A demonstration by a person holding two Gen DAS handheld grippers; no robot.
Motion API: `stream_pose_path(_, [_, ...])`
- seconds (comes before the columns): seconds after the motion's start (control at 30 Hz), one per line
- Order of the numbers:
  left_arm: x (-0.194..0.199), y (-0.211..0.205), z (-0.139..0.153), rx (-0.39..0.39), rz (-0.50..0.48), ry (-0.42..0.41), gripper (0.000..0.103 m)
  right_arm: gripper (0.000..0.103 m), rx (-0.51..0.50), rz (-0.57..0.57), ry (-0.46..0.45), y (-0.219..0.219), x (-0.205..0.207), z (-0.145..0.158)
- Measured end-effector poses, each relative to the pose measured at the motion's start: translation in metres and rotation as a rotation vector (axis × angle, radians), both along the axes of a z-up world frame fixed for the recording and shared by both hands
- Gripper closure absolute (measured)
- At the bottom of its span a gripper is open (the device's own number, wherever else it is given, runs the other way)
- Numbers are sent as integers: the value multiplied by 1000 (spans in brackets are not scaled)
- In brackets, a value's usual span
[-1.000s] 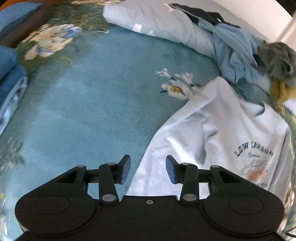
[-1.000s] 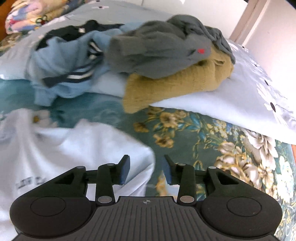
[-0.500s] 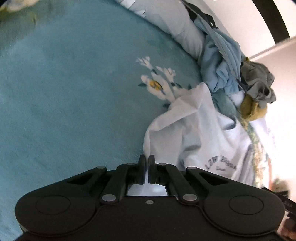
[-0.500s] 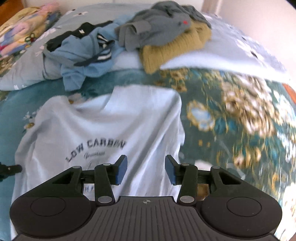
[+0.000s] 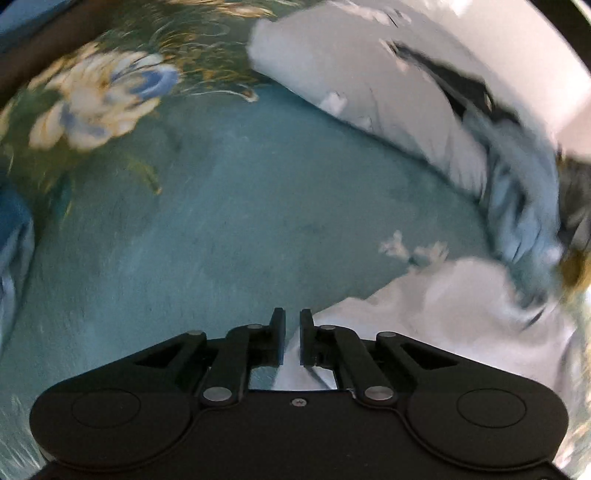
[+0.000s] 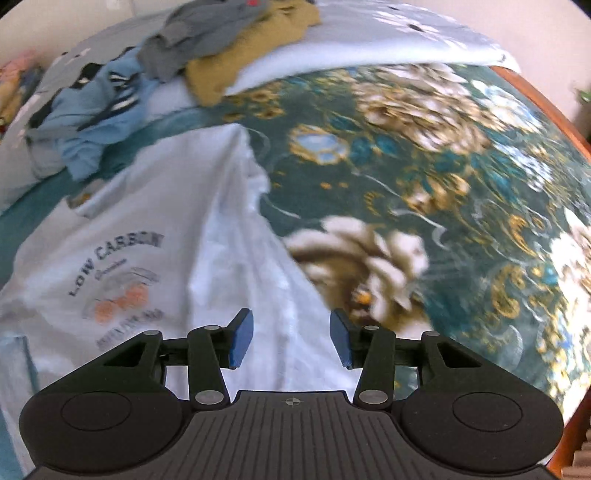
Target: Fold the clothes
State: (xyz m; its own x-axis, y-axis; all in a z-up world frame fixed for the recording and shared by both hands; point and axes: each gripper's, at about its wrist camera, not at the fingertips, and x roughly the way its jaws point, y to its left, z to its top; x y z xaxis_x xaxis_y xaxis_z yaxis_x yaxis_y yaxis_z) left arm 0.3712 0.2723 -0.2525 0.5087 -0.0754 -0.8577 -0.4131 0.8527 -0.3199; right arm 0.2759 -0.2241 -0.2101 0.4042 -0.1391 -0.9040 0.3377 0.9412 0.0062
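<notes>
Clothes pile [image 6: 177,55] at far end of floral bedspread [image 6: 424,155]. White T-shirt [image 6: 122,236], printed, rumpled, lies near. Left gripper [image 5: 291,332] clamped apparently on its edge; right gripper [image 6: 291,338] apart, opening over the fabric.

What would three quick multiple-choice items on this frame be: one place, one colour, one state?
1. Where does the mustard sweater lie?
A. Under the grey garment
B. On the white T-shirt
C. Between the right gripper's fingers

2. What colour are the right gripper's pads?
A. Red
B. Blue
C. Yellow

3. How is the left gripper?
A. Wide open over bare bedspread
B. Out of view
C. Shut on the T-shirt's edge

Key: 1 A, the grey garment lies on top of it in the pile; 2 B, both pads show blue; 3 C, white fabric sits pinched between its nearly closed fingers.
</notes>
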Motion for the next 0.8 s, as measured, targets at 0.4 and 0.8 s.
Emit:
stream_pose_path(0.4, [-72,-133,21,71,-420,30,85,58,100,201,132,35,-53,-33])
stream_pose_path(0.8, [-87,-193,7,-20,-545,123,75,99,378,102,107,19,-53,-48])
